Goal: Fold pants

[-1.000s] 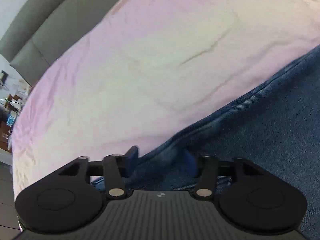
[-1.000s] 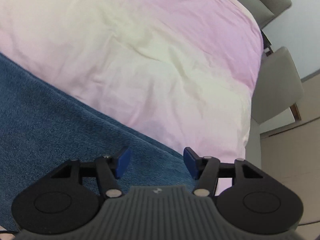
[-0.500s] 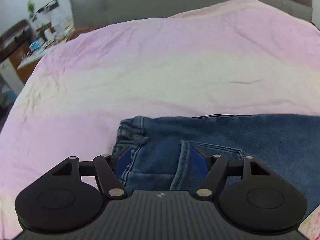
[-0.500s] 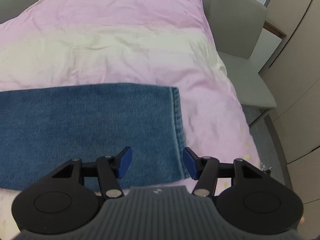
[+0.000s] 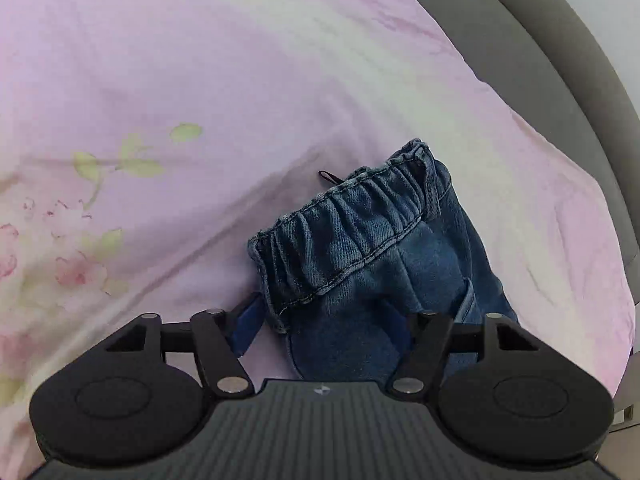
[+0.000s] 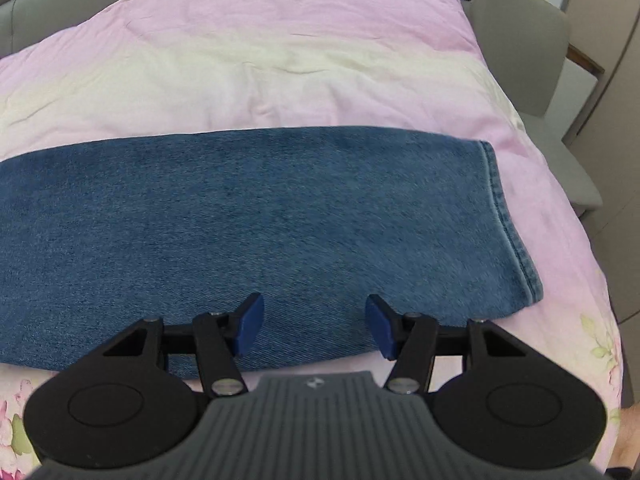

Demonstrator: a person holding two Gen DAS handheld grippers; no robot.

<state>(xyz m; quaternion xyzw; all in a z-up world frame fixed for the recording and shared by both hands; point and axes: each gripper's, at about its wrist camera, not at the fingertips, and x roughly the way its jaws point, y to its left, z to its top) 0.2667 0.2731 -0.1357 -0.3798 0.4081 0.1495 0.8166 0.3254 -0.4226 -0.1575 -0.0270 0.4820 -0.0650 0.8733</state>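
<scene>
Since a second ago both views have swung: the left wrist view, then skimming a side seam of the jeans, now faces the elastic waistband, and the right wrist view, then on mid-leg denim, now takes in the whole hem end. The left tool point(image 5: 322, 322) has its jaws spread and has just been closing them somewhat — one blue pad sits over bare bed cover, the other over denim, the near corner of the waistband point(image 5: 344, 226) between them but not pinched. Beyond it the pants point(image 5: 404, 276) run off to the right, with open pink bed cover point(image 5: 200, 80) to the left and ahead, up to the grey bed frame point(image 5: 560, 72) at the far edge. The right tool point(image 6: 314, 326) is also spread, holding nothing, its pads hovering above the near long edge of the folded legs point(image 6: 260, 216). The hem point(image 6: 508, 220) lies to the right, short of the bed's side, where a strip of cover stays free — past it stands a grey chair point(image 6: 532, 40).
</scene>
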